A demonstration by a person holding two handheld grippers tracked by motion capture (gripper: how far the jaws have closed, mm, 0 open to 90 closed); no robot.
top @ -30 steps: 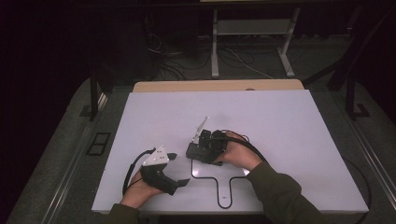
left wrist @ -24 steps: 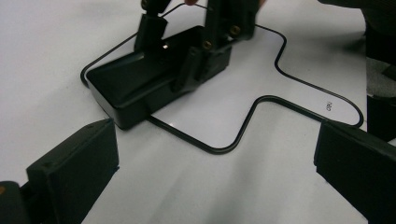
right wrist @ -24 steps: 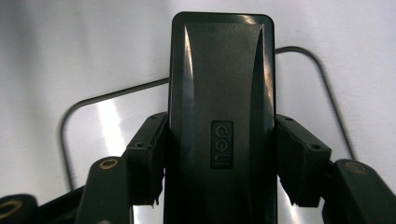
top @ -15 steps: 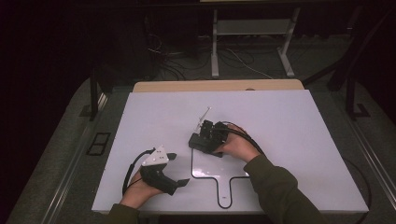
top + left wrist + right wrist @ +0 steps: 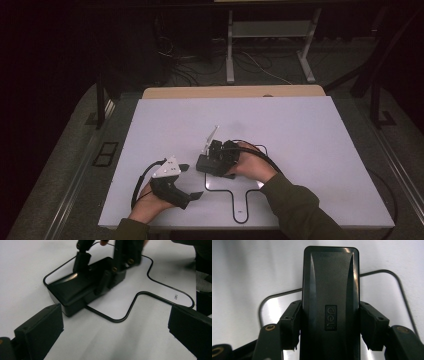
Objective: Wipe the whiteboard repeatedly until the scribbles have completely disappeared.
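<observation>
While the black box (image 5: 330, 305) sits gripped at mid-table, we note its long glossy top, ridged along both sides, with a small embossed label near the middle. Seen from the right gripper view, the two black jaws press against its long sides, one on each flank, so the right gripper (image 5: 216, 159) is clamped on the box. From the left gripper view the box (image 5: 75, 291) lies over the corner of a black outline (image 5: 140, 296) drawn on the white table (image 5: 310, 130), part inside the line and part across it; we cannot tell whether it rests on the surface or hangs just above. In the high view the box (image 5: 209, 165) lies at the left edge of that outline (image 5: 240, 200), near the table's front half, with the right hand (image 5: 252, 165) behind the gripper. Just to the front left, apart from the box, the left gripper (image 5: 190, 181) rests low by the table's near edge; its jaws stand wide apart with bare table between them. Its cable (image 5: 142, 177) loops beside the left hand (image 5: 147, 202).
</observation>
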